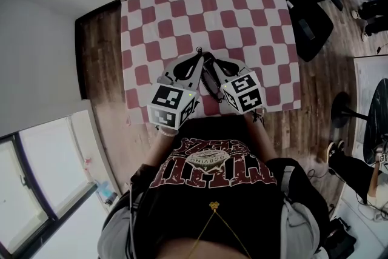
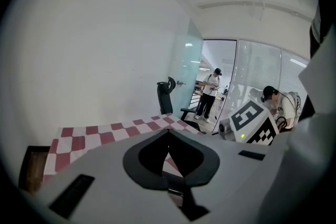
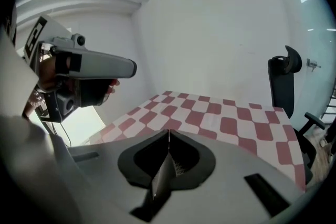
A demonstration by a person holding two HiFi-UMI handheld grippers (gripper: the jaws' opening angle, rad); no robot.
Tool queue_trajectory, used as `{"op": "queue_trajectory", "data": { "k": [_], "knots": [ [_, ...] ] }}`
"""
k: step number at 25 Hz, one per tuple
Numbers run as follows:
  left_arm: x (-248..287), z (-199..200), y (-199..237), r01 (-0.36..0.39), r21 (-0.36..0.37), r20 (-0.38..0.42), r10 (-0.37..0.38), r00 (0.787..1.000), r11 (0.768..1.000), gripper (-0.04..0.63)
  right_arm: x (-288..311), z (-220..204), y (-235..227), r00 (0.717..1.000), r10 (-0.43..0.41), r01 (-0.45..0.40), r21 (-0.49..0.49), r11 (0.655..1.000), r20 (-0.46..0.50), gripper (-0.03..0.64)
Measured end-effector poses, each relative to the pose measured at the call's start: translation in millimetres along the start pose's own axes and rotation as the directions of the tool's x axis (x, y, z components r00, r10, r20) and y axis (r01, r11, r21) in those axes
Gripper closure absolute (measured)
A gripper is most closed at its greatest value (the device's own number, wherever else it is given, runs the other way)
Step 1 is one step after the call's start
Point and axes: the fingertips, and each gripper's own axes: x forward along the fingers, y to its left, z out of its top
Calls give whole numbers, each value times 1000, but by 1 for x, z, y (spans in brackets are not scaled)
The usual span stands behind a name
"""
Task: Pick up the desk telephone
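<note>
Two grippers above the checkered cloth (image 1: 254, 15)
Left gripper (image 2: 168, 132) and right gripper (image 3: 168, 135): jaws closed, gripping nothing.

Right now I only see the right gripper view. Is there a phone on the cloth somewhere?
Observer: No phone shows on the cloth in the head view.
Operator: Is the left gripper open?
Observer: No, the left gripper has its jaws together, with nothing between them.
Operator: Is anybody else around?
Observer: Yes, a person stands beyond the glass, seen from the left gripper view.
</note>
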Motion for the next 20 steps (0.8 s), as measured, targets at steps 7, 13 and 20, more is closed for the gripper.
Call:
{"op": "queue_trajectory", "data": {
  "k": [7, 13, 20],
  "knots": [
    [0, -2, 1, -1, 2, -6, 1, 1000, 1000, 595, 16, -32, 0, 997, 7, -6, 21, 1000, -79, 597],
    [2, -4, 1, 6, 1, -15, -6, 1000, 1000, 595, 29, -53, 0, 991, 7, -5, 18, 1000, -134, 597],
    [5, -7, 1, 17, -3, -17, -17, 1000, 1000, 595, 35, -70, -1, 983, 7, -4, 19, 1000, -183, 597]
  ]
}}
